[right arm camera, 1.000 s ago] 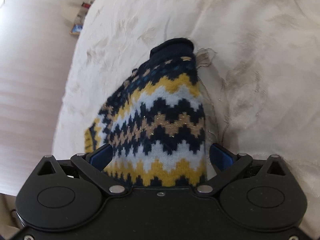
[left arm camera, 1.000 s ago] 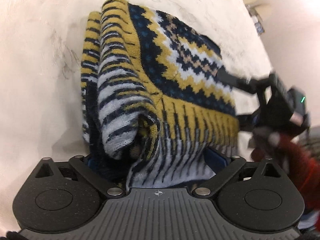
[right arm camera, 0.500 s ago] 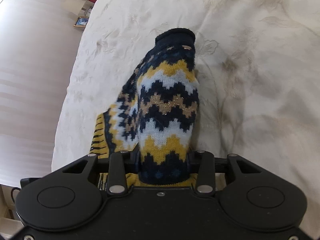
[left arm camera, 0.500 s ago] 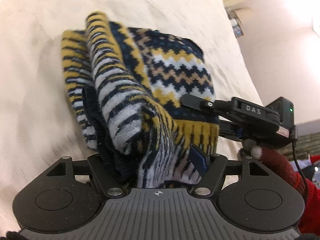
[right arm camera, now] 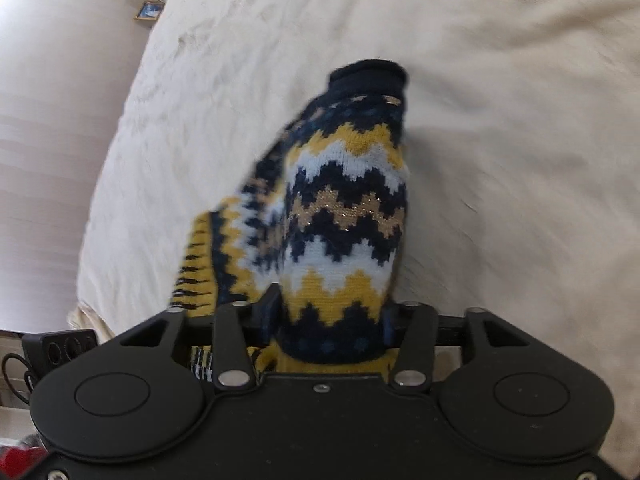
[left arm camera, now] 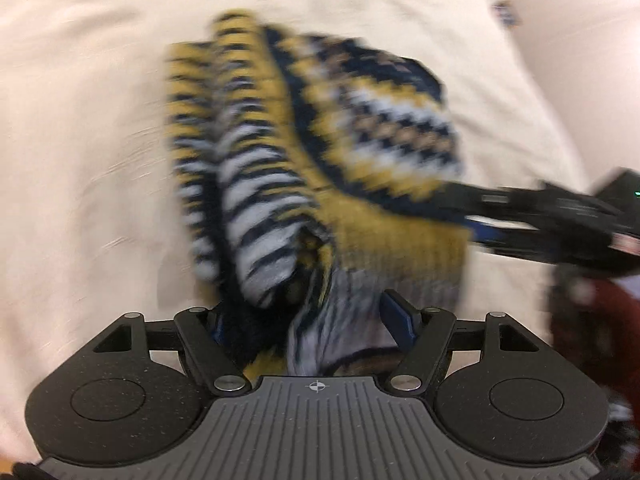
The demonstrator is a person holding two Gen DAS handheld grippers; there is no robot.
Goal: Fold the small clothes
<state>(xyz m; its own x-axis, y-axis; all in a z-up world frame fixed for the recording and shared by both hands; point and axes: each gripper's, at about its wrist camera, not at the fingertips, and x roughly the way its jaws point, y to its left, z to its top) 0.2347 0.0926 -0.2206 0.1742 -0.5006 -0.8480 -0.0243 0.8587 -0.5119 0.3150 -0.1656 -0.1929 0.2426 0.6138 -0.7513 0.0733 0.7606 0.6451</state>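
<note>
Gripping a bunched fold of the small navy, mustard and pale-blue zigzag-knit sweater (left arm camera: 320,184), your left gripper (left arm camera: 312,320) has knit packed between its jaws. Your right gripper (right arm camera: 332,316) holds the sweater's patterned part; its jaws are opening, yet knit fills the gap and both pads touch it. The sweater hangs lifted between the two grippers, over the cream textured bedspread (right arm camera: 500,140). In the blurred left view, a red-gloved hand (left arm camera: 592,320) shows behind the right gripper.
</note>
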